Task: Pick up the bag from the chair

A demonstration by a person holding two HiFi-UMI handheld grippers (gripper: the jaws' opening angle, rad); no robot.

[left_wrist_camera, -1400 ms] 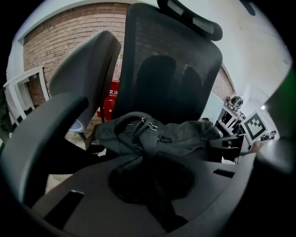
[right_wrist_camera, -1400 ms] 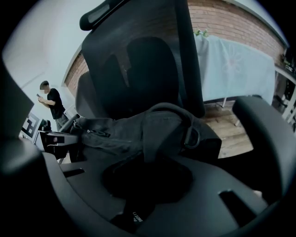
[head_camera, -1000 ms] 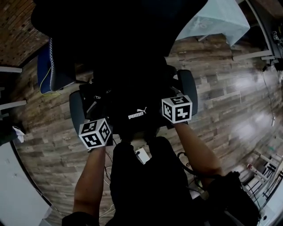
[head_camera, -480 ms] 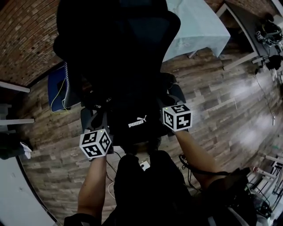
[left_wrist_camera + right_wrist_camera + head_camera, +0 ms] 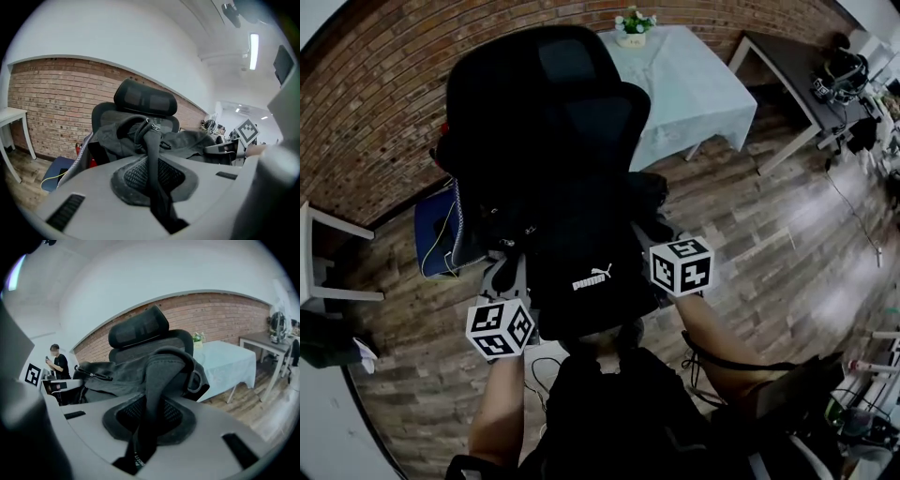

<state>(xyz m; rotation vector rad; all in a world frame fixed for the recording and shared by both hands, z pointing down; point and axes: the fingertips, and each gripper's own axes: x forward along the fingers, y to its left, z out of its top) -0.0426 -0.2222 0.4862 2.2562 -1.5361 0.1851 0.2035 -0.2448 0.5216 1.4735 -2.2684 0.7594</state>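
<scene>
Holds a black bag [image 5: 591,309] up by 2 straps, 1 in each gripper, right in front of the backrest of a black office chair [image 5: 548,112]. Hides the seat in the head view, so cannot tell whether the bag's bottom touches it.

Grips the left strap [image 5: 151,140] with the left gripper [image 5: 157,185]: fingers closed on it, narrow dark webbing running up from between them to a metal ring [image 5: 152,125] on the bag. Grips the right strap [image 5: 161,373] with the right gripper [image 5: 149,420] the same way: fingers closed on wider grey webbing that arches over towards a D-ring [image 5: 197,380]. Carries a small tag [image 5: 136,460] with white print low on the right strap, between the fingers; too small to read.

Reads "PUMA" [image 5: 592,278] in white on the bag's top face in the head view, with the leaping-cat logo at the word's right end. Hangs crumpled and slack between the 2 grippers in both gripper views, below the chair's headrest [image 5: 572,61].

Stands on a wooden floor [image 5: 769,234] before a red brick wall [image 5: 366,103]. Has a blue flat thing [image 5: 431,230] with a yellow cord just beside the chair. Shows a cloth-covered surface [image 5: 703,94] behind the chair, with a small potted plant [image 5: 633,21] at its far edge. Shows a person [image 5: 57,363] in a dark top far off in the right gripper view.
</scene>
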